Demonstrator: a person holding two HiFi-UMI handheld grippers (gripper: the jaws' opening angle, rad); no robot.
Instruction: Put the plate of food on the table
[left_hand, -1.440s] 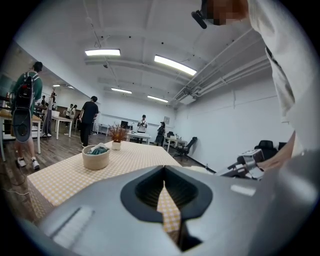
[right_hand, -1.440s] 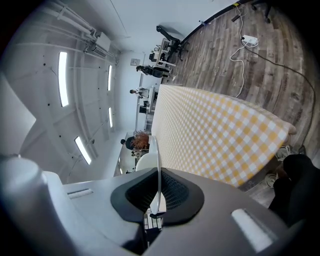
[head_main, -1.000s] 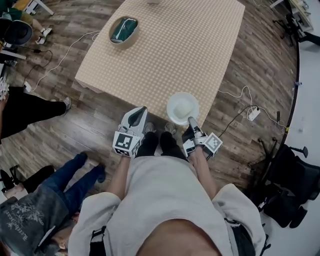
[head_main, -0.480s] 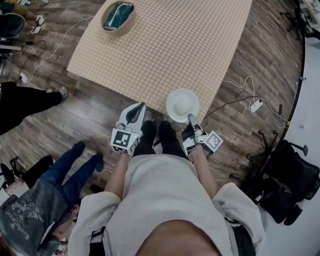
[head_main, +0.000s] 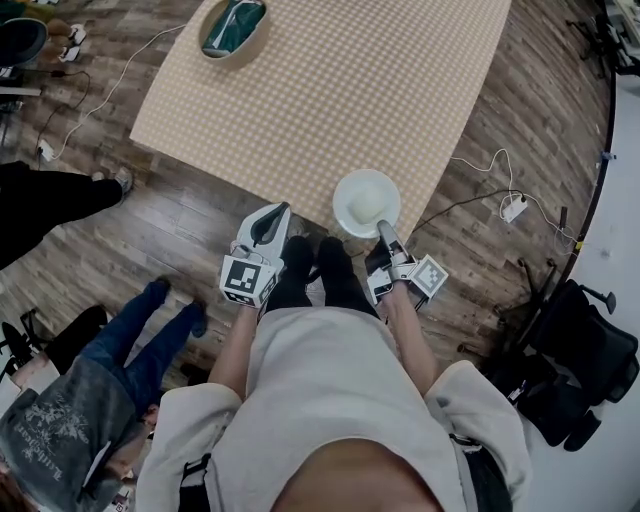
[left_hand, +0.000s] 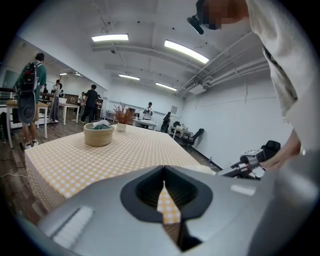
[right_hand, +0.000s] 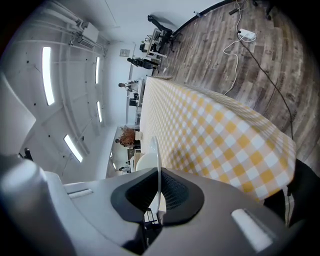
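Note:
A white plate (head_main: 366, 203) with a pale mound of food hangs over the near corner of the table (head_main: 330, 90), which has a yellow checked cloth. My right gripper (head_main: 383, 232) is shut on the plate's near rim. In the right gripper view the plate (right_hand: 156, 155) stands edge-on between the jaws of the right gripper (right_hand: 159, 195), with the table (right_hand: 215, 135) just beyond. My left gripper (head_main: 277, 211) hovers off the table's near edge, left of the plate. The left gripper (left_hand: 165, 192) is shut and holds nothing.
A woven basket (head_main: 232, 27) with green contents stands at the table's far left, also seen as the basket (left_hand: 98, 134). People's legs (head_main: 50, 205) are at the left on the wood floor. A cable and power strip (head_main: 510, 208) lie at the right, near black chairs (head_main: 580, 350).
The plate and right gripper have moved slightly farther over the table's near corner and lower. The left gripper has sunk alongside. The head view has shifted toward the table.

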